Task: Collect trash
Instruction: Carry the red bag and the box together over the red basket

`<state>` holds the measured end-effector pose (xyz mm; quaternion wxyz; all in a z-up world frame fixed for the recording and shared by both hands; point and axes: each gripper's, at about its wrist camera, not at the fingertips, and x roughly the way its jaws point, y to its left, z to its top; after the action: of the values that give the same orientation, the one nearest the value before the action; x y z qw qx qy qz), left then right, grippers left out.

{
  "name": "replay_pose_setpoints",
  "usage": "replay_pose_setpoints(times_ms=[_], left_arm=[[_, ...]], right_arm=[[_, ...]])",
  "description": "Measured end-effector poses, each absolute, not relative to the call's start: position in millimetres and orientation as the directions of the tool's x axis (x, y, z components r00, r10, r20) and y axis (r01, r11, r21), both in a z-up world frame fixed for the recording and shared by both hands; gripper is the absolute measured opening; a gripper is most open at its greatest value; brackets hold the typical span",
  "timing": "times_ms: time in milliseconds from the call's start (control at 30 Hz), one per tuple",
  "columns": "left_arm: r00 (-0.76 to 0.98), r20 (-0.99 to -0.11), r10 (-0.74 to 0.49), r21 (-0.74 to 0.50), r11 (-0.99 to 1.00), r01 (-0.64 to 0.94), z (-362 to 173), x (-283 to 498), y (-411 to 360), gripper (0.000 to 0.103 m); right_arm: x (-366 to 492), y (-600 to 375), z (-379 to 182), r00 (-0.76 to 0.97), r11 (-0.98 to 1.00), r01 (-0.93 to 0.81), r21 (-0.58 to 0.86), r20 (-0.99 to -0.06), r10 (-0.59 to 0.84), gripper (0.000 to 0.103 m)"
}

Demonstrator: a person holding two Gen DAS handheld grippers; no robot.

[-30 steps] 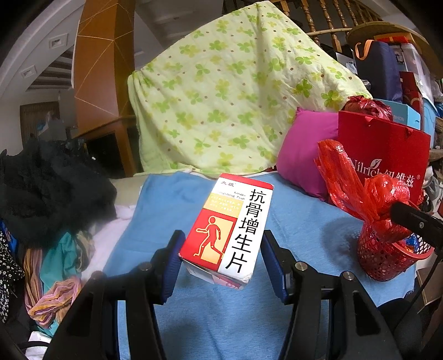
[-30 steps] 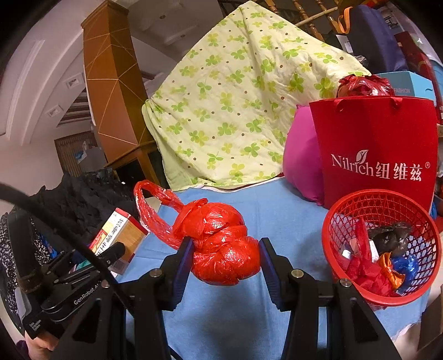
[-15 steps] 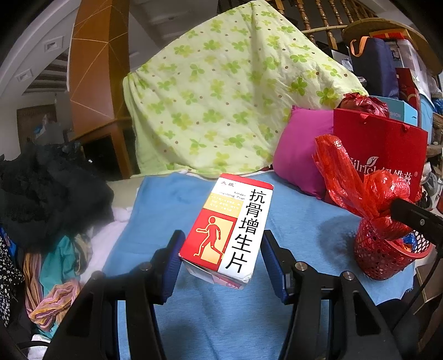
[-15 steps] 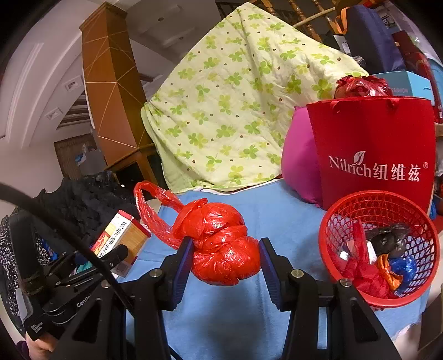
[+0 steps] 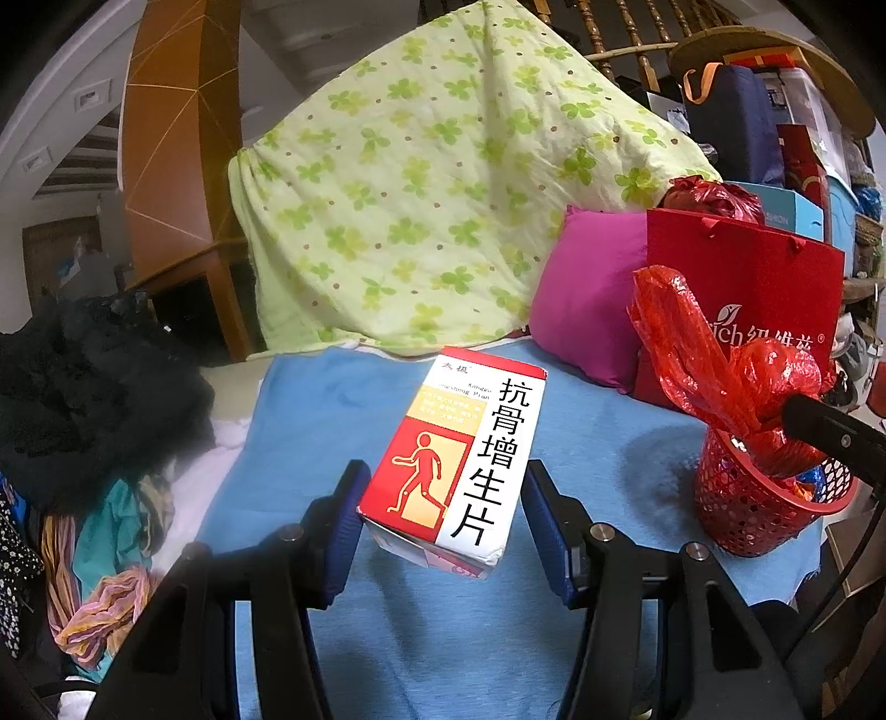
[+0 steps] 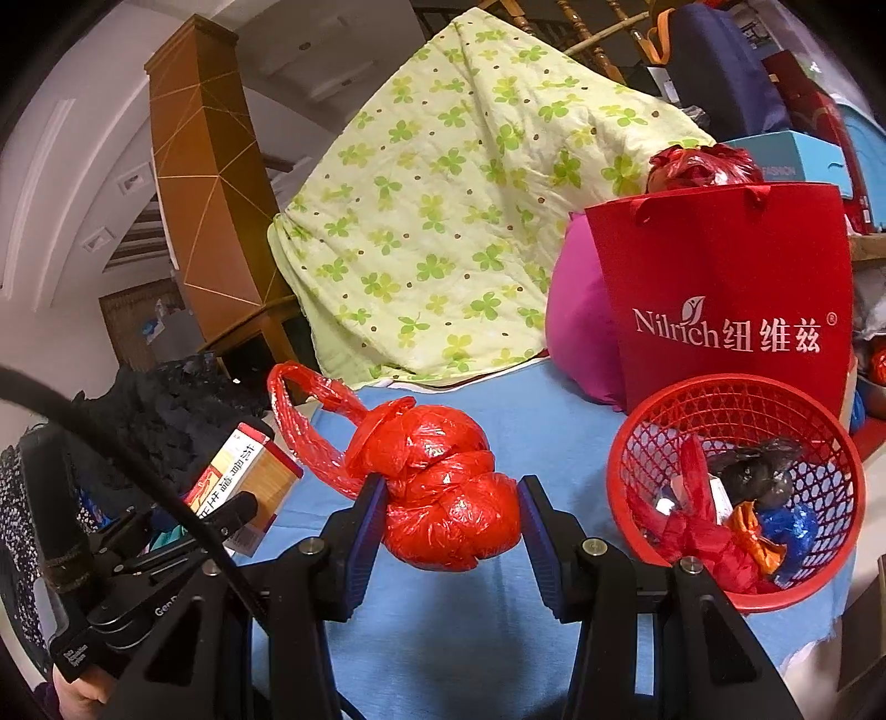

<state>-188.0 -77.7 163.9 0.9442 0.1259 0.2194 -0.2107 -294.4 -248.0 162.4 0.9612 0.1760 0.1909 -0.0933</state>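
Basket [image 5: 764, 515] interior hidden behind red bag [image 5: 720, 376]; box's small print illegible.

Dim indoor light, sharp centre, heavy fisheye bending.
Black vignette rings both views; glare spots shine on the red plastic bag [image 6: 443, 487]; a soft shadow lies beside the red basket [image 5: 758, 515].

Blue cloth [image 5: 343, 421] spread over the surface. Along its far edge, a green clover-print quilt [image 5: 443, 183] draped high, with a magenta pillow [image 5: 587, 310] toward the far right corner. Behind the quilt, turned wooden balusters [image 5: 626, 33]. Beyond the far left corner, a tall orange-brown wooden pillar [image 6: 205, 183] against pale walls and a white arched ceiling [image 6: 61, 144]. Off the left edge, heaped dark clothing [image 5: 83, 382] and striped fabrics [image 5: 99, 598]. Dim indoor light.
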Motion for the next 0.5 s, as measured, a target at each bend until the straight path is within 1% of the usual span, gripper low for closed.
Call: replay_pose_setpoints(times_ms=[500], left_arm=[[0.803, -0.47, -0.367, 0.152, 0.862, 0.483, 165.2, -196.6, -93.7, 0.058]], right_arm=[[-310.3, -261.6, 165.9, 0.912, 0.907, 0.27, 0.322, -0.388, -0.134, 0.051]])
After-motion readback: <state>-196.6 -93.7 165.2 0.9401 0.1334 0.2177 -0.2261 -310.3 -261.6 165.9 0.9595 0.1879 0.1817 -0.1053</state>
